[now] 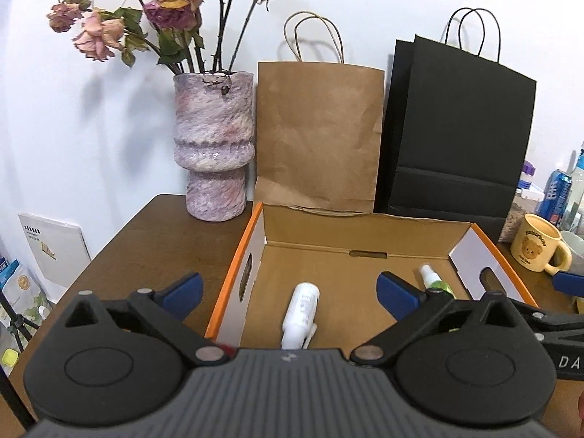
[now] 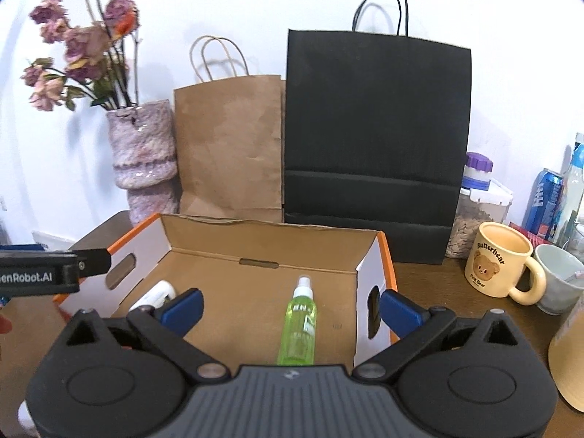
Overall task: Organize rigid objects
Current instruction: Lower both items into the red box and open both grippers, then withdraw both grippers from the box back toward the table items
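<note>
An open cardboard box with orange edges (image 1: pixel 233 277) (image 2: pixel 387 277) sits on the brown table. A white bottle (image 1: pixel 301 314) (image 2: pixel 155 294) lies inside at its left. A green spray bottle (image 2: pixel 298 325) (image 1: pixel 436 281) lies inside at its right. My left gripper (image 1: pixel 290 292) is open and empty, held just above the box near the white bottle. My right gripper (image 2: pixel 292 306) is open and empty, held above the green spray bottle. Each gripper shows at the edge of the other's view.
A purple vase with dried roses (image 1: pixel 213 146) (image 2: pixel 144 157), a brown paper bag (image 1: pixel 317 135) (image 2: pixel 230 149) and a black paper bag (image 1: pixel 456 135) (image 2: pixel 372 146) stand behind the box. A yellow bear mug (image 2: pixel 500 261) (image 1: pixel 540 248), a grey cup (image 2: pixel 560 277), a can (image 2: pixel 544 200) and jars stand at right.
</note>
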Available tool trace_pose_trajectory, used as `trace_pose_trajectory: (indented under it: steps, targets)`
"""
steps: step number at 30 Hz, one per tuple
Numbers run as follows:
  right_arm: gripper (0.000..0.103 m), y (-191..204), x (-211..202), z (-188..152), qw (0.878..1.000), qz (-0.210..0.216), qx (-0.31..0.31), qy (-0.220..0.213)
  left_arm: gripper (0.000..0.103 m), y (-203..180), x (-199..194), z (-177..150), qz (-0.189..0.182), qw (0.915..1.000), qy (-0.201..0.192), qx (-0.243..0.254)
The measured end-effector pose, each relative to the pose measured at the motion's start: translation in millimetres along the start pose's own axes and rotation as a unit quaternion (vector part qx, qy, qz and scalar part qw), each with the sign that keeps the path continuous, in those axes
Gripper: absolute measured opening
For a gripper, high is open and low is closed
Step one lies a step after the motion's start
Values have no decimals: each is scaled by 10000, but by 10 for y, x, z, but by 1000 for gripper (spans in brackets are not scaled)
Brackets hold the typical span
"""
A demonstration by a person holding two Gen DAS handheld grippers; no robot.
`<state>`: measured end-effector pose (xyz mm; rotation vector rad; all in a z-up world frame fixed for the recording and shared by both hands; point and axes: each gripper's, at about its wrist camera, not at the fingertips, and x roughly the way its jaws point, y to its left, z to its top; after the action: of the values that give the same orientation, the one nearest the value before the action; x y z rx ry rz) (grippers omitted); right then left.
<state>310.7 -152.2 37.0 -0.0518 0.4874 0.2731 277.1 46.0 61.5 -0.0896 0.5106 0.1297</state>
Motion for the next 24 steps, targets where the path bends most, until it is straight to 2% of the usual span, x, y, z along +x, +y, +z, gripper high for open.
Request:
trace_pose_trajectory:
  steps: [15,24]
  targets:
    - [103,124,-767,-329,9989,201,-242,-351,103,128,-665,-285,-36,9999,-128,-19]
    - [103,125,-1114,-681,9986,240,-367,-289,103,230,-950,-544,-44,10000,-15,-17]
